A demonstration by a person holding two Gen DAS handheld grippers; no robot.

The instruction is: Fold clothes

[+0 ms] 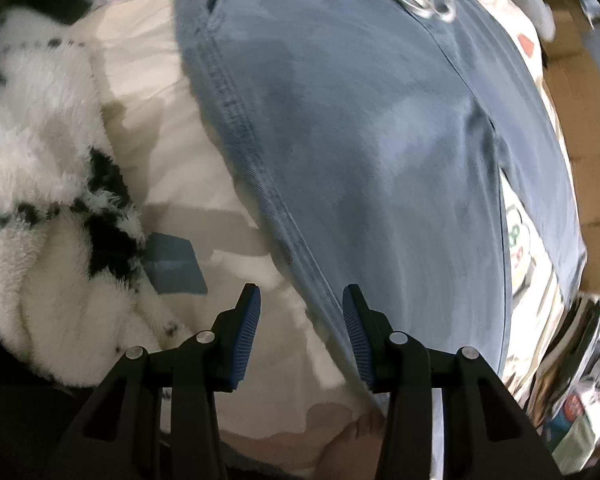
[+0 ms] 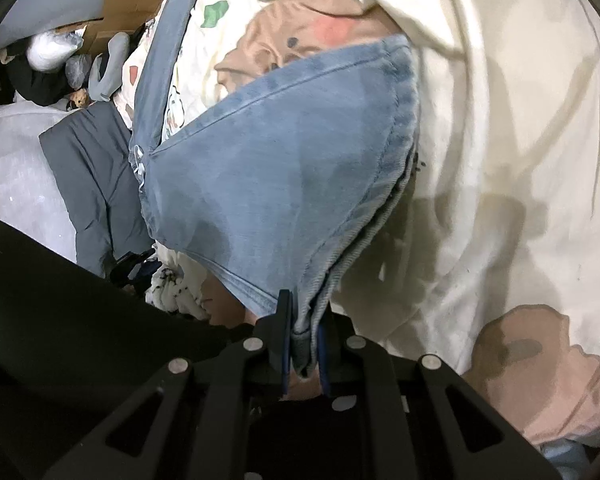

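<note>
cream sheet [image 1: 148, 92] w/ tan blotches is under both your tools, fills most of both views. blue jeans [image 1: 360, 140] lie on it, running from just ahead of your left gripper [image 1: 302, 336] away to the far side, seam edge passing between its fingers. fluffy black/white throw [image 1: 40, 208] sits left of that tool. left gripper: jaws part open, denim edge in the gap, pads don't look pressed on it. right gripper [image 2: 304, 344]: clamped tight on a bunched hem of the jeans, fabric fanning up ahead of it, off the sheet. grey garment [image 2: 92, 184] left of the right tool. small blue patch [image 1: 172, 264] on sheet, just ahead-left of left fingers.
</note>
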